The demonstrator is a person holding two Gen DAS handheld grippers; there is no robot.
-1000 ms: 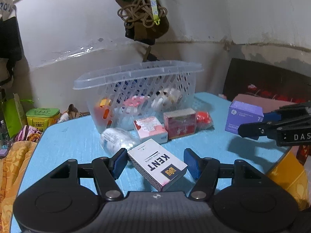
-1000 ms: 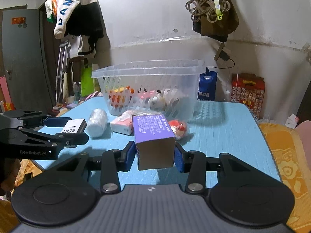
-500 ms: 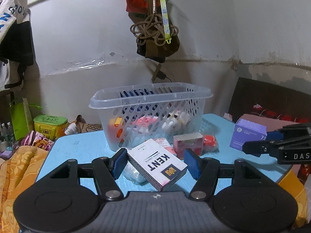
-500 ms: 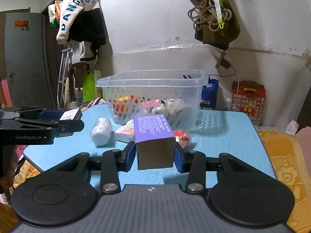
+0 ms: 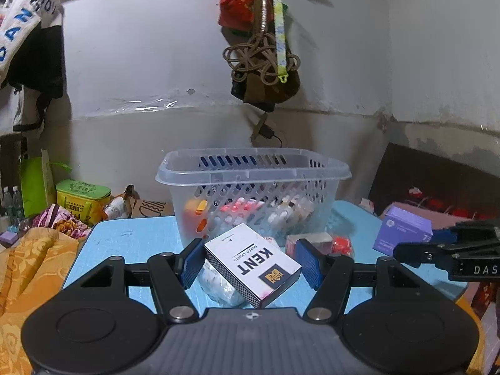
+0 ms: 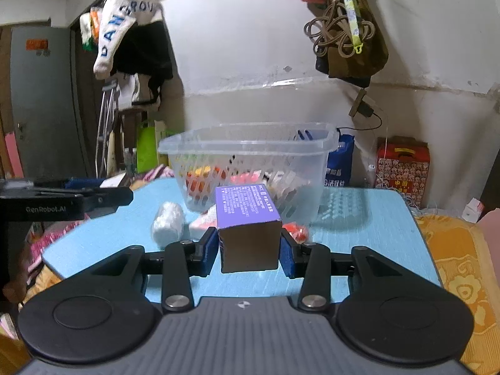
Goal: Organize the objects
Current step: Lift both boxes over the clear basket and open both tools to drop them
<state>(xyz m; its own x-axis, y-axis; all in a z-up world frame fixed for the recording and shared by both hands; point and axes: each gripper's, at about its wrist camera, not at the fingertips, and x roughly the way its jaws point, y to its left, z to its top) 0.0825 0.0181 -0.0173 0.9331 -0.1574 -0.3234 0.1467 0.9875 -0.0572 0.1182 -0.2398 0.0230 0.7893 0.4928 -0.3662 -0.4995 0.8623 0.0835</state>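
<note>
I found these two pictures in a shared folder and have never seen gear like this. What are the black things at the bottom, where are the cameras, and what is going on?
No robot here: a person holds a two-finger gripper in each hand, and each carries a wide-angle camera looking forward along its fingers. One picture comes from each gripper.

The left gripper is closed on a white KENT pack, held tilted. The right gripper is closed on a purple box; each gripper also shows at the edge of the other's view.

Ahead is a blue table with a clear plastic basket already holding small items. Beside it lie a white wrapped roll, a red-and-white box and a small red packet.
</note>
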